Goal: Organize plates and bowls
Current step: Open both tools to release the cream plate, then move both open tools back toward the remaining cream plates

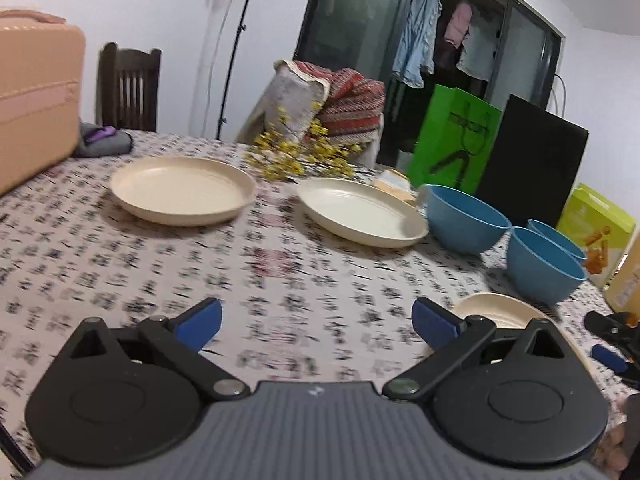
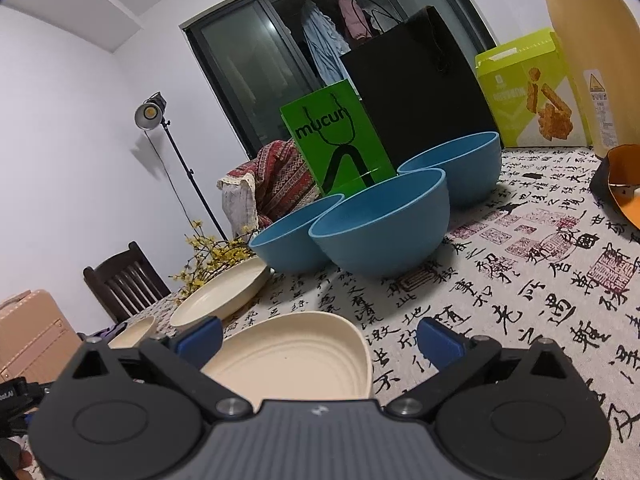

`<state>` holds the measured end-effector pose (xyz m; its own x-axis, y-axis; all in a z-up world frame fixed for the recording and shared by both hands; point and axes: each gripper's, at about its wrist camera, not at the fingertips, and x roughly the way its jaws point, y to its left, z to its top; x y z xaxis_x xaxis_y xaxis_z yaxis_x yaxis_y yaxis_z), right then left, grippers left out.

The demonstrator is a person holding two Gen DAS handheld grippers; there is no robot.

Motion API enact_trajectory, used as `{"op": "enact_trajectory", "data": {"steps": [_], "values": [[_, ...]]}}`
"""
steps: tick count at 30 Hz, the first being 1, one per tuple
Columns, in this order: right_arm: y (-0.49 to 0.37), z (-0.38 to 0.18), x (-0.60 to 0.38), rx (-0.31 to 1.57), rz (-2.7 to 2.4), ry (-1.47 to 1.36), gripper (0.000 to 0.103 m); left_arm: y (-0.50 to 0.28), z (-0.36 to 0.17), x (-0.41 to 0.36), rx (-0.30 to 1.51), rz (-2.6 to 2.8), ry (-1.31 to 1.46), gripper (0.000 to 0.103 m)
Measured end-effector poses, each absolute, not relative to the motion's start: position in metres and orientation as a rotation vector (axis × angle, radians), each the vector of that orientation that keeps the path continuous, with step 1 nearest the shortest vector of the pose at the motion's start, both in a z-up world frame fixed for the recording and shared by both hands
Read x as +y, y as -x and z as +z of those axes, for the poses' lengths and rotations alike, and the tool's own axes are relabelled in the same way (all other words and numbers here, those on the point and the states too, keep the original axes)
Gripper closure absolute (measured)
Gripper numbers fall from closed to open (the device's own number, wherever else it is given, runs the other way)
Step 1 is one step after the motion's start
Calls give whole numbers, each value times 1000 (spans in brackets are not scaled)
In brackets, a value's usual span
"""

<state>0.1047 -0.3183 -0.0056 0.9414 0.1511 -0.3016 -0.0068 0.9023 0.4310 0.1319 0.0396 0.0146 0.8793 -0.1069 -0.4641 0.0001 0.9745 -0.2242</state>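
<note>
Three cream plates lie on the calligraphy-print tablecloth: a far-left plate (image 1: 182,190), a middle plate (image 1: 362,210), and a near plate (image 1: 496,310) just beyond my left gripper's right finger. Three blue bowls (image 1: 464,218) (image 1: 544,266) (image 1: 556,238) cluster at the right. My left gripper (image 1: 316,326) is open over bare cloth, holding nothing. In the right wrist view the near plate (image 2: 296,360) rests on the table between the wide-open fingers of my right gripper (image 2: 318,340), unclamped. The bowls (image 2: 384,224) (image 2: 292,240) (image 2: 460,168) stand behind it, touching one another.
A pink suitcase (image 1: 36,96) stands on the table's far left. Yellow flowers (image 1: 296,156), a green bag (image 1: 452,136), a black bag (image 1: 532,164) and a yellow-green box (image 1: 596,228) line the back edge. A tan bottle (image 2: 592,60) and an orange-and-black object (image 2: 620,184) sit at the right.
</note>
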Motion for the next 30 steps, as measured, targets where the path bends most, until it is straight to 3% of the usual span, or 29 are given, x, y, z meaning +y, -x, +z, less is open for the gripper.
{"op": "enact_trajectory", "data": {"steps": [30], "values": [[-92, -6, -309, 290, 29, -388, 0, -127, -4, 59, 471, -25, 251, 0]]}}
